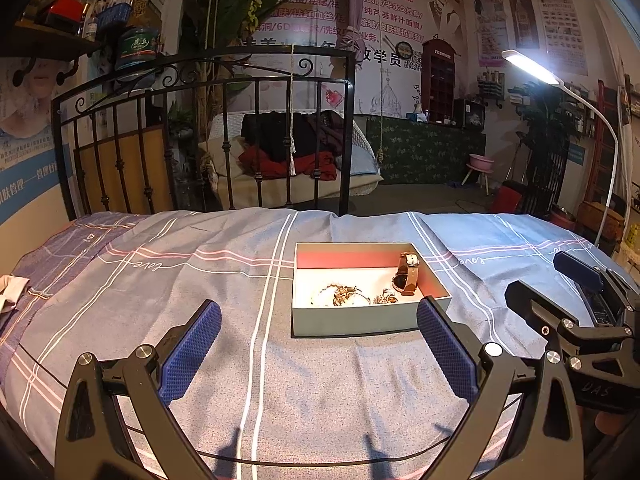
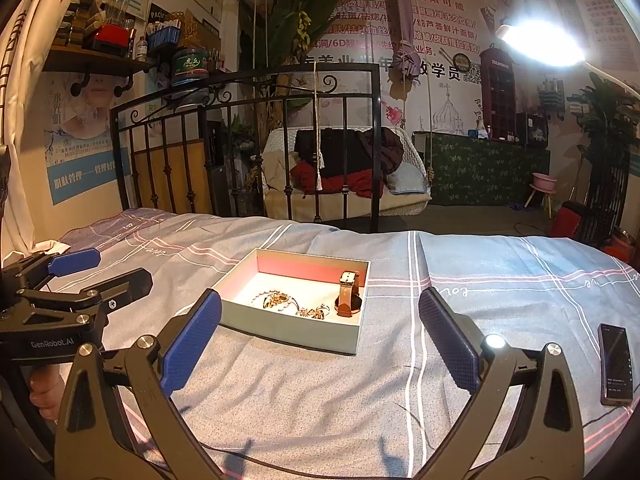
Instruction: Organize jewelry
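Observation:
An open grey-green box (image 1: 340, 322) with a pink inner wall sits on the bed; it also shows in the right wrist view (image 2: 280, 330). Inside lie a brown-strap watch (image 1: 407, 274) (image 2: 347, 294), a bead bracelet with a gold piece (image 1: 340, 294) (image 2: 276, 300) and a small gold ornament (image 1: 385, 299) (image 2: 314, 313). My left gripper (image 1: 318, 344) is open and empty, just short of the box. My right gripper (image 2: 318, 340) is open and empty, near the box's front right corner. Each gripper shows in the other's view: the right one (image 1: 556, 286), the left one (image 2: 100, 270).
The bed has a blue-grey plaid cover (image 1: 200, 280). A black phone (image 2: 616, 364) lies on the cover at the right. A black iron bed frame (image 1: 200, 120) stands at the far edge. A lit lamp (image 1: 528, 66) leans over the right side.

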### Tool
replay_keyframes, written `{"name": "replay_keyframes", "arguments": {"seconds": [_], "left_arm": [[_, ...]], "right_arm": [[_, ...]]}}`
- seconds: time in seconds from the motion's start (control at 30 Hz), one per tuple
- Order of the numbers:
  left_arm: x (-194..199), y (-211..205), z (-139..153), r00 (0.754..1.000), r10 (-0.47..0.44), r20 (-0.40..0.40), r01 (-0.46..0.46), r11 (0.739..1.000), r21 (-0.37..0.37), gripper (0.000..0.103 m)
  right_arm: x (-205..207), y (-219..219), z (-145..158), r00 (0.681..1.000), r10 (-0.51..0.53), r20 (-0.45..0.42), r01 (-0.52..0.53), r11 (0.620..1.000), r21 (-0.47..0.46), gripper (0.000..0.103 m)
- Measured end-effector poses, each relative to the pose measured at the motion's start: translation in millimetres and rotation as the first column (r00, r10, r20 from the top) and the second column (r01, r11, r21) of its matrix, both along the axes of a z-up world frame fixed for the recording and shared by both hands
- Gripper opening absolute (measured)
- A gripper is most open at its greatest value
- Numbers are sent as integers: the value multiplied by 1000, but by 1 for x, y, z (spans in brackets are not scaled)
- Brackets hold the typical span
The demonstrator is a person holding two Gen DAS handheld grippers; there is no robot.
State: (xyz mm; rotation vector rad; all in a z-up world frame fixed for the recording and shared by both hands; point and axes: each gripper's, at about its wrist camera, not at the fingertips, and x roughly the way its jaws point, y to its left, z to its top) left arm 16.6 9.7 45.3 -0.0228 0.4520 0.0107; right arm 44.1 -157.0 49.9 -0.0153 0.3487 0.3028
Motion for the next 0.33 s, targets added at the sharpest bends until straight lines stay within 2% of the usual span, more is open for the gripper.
{"name": "replay_keyframes", "arguments": {"seconds": [0.33], "left_arm": [[2, -2, -2, 1000, -3, -17, 3, 1000, 10, 96]], "right_arm": [[0, 1, -3, 1000, -2, -7, 2, 1000, -3, 97]]}}
